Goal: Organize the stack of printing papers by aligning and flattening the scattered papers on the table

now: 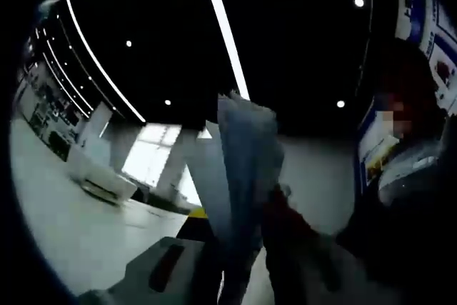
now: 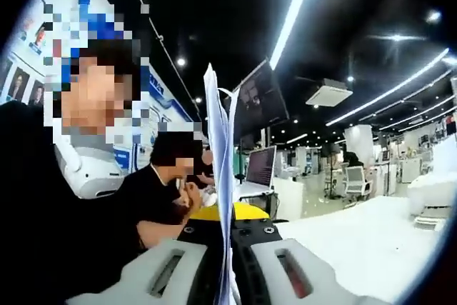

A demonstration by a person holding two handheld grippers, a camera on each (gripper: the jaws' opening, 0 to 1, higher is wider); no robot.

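Note:
The stack of white printing papers [image 2: 218, 148] stands upright and edge-on in the right gripper view, rising from between the jaws. My right gripper [image 2: 228, 251] is shut on its lower edge, and a sheet bows out slightly near the top. In the blurred, dark left gripper view the same papers [image 1: 246, 155] show as a pale upright sheaf. My left gripper [image 1: 228, 266] holds them from below, with the jaws close on either side.
A white table [image 2: 371, 241] spreads to the right, with a laptop [image 2: 260, 166] and a yellow object [image 2: 246, 211] behind the papers. People sit close on the left [image 2: 153, 191]. The left gripper view has white tabletop [image 1: 64, 205] at left and a person [image 1: 407, 176] at right.

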